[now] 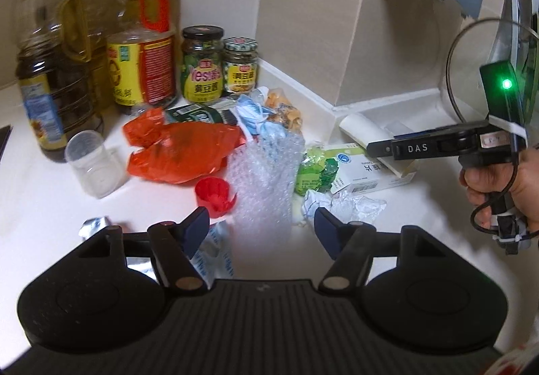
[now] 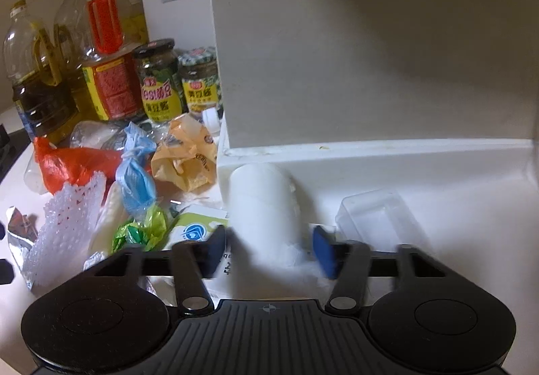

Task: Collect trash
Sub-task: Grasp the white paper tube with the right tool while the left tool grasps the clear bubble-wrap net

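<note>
Trash lies piled on a white counter (image 1: 40, 203). A sheet of bubble wrap (image 1: 262, 179) lies between the open fingers of my left gripper (image 1: 259, 230). Around it lie a red plastic bag (image 1: 182, 149), a red bottle cap (image 1: 214, 195), a green wrapper (image 1: 316, 169), crumpled white paper (image 1: 343, 205) and a small white medicine box (image 1: 367, 169). My right gripper (image 2: 269, 248) is open, its fingers either side of a white paper cup (image 2: 266, 206) lying on its side. The right gripper's body (image 1: 448, 142) shows in the left wrist view.
Oil bottles (image 1: 50, 65) and sauce jars (image 1: 202, 65) stand at the back left. A clear plastic cup (image 1: 91, 163) stands at left. A clear lidless box (image 2: 377, 216) sits by the wall ledge (image 2: 370, 152). A glass pot lid (image 1: 471, 72) leans at right. A yellow wrapper (image 2: 185, 152) and a blue bag (image 2: 134, 173) lie in the pile.
</note>
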### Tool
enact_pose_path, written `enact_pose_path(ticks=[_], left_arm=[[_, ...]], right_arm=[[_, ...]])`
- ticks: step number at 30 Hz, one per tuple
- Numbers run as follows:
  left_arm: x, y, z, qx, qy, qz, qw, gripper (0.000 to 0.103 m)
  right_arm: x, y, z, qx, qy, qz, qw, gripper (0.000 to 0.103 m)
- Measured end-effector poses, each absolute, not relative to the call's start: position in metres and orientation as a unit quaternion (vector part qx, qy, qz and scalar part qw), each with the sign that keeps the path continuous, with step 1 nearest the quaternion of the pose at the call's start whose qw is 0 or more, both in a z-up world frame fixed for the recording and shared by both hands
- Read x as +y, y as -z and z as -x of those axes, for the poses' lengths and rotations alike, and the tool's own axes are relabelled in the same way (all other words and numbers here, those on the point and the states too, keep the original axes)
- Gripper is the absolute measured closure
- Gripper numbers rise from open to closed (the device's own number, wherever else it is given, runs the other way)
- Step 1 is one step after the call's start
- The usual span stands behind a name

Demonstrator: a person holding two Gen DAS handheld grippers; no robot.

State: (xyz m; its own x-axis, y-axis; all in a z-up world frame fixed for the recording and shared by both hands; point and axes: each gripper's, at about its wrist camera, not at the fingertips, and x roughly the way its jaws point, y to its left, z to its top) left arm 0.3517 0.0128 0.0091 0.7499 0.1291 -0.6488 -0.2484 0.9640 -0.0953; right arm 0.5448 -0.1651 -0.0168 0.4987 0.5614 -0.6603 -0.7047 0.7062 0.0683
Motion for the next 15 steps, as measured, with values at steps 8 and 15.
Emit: enact_pose_path(ticks=[8,15], left_arm=[[0.002,0.002,-0.381,0.351,-0.095,0.043,0.931,0.059],[0.003,0.013,-0.399,0.359,-0.090,0.027,0.929,0.091]], right_arm=[[-0.176,0.005,-0.524,0.318,-0.369,0.088,0.869,0.055],[-0.196,-0.005,-0.496,0.317,-0.364,0.051,0.874,0.055]])
